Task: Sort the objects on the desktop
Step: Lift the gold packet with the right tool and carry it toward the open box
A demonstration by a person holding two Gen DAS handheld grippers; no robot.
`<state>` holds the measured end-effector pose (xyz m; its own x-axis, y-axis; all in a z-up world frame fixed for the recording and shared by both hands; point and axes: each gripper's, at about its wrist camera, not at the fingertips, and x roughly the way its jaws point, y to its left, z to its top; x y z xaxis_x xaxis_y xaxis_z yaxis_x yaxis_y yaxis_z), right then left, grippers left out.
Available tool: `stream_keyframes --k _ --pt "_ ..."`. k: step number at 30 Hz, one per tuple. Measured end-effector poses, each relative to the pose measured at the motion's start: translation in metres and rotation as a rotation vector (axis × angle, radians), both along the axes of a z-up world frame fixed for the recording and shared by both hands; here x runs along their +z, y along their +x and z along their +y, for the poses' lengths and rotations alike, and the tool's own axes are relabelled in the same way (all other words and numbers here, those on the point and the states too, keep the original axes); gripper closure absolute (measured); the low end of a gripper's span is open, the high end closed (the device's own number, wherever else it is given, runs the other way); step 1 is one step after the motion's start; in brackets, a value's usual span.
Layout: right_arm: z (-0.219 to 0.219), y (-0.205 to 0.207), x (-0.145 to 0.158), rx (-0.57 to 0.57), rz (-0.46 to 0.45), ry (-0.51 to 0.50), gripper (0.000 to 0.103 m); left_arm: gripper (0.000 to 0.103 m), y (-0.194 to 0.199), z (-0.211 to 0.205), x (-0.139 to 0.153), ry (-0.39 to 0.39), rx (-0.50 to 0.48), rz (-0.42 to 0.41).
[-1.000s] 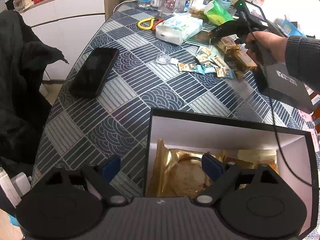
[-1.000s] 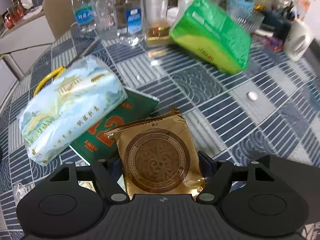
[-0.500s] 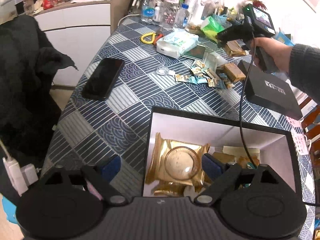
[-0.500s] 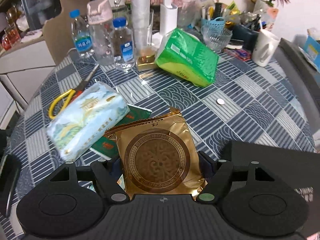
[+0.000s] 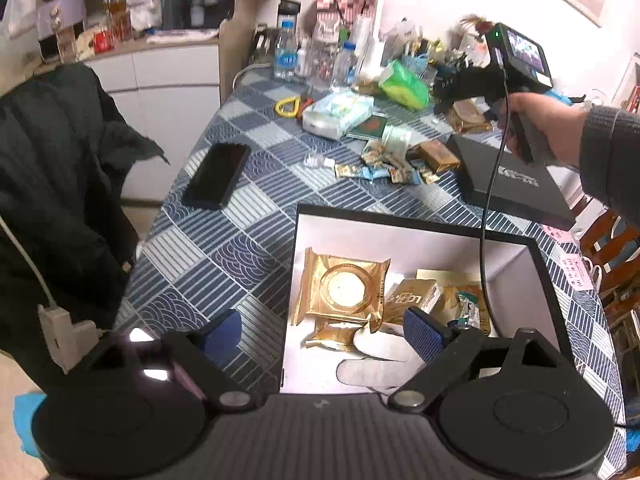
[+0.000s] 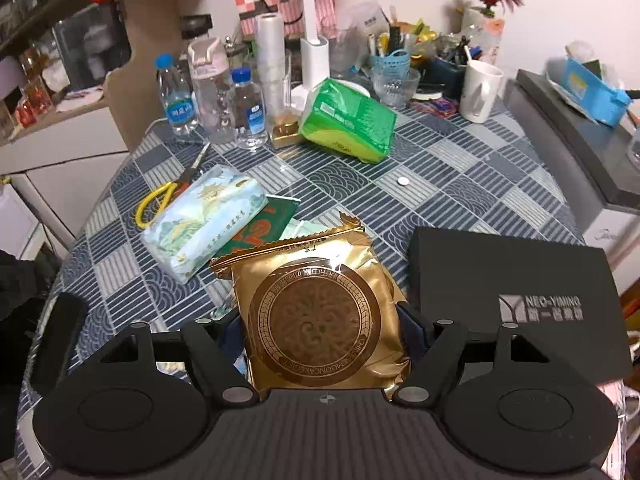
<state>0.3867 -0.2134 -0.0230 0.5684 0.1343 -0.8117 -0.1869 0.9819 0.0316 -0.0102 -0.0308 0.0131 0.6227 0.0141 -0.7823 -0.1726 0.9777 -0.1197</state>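
Mooncake packet [image 6: 320, 312], gold foil, sits clamped in the right tongs [image 6: 322, 330] above the patterned tabletop [image 6: 440, 184]. Nearer the left tongs [image 5: 320, 334], which hang spread and empty, the open box [image 5: 400, 224] holds another gold packet [image 5: 342, 290] and smaller snacks.

Gold mooncake pkt [image 6: 320, 316] hides the right gripper's [image 6: 325, 326] pads & table behind. Black lid [image 6: 516, 300] runs off frame's right edge. Box [image 5: 548, 292] near corner hidden under left gripper [image 5: 324, 334].
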Motion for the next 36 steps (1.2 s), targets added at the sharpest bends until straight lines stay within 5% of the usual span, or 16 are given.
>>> stream_keyframes --k 36 --pt "-0.033 -0.172 0.049 -0.139 -0.097 0.183 0.030 0.000 -0.099 0.015 0.038 0.073 0.024 -0.166"
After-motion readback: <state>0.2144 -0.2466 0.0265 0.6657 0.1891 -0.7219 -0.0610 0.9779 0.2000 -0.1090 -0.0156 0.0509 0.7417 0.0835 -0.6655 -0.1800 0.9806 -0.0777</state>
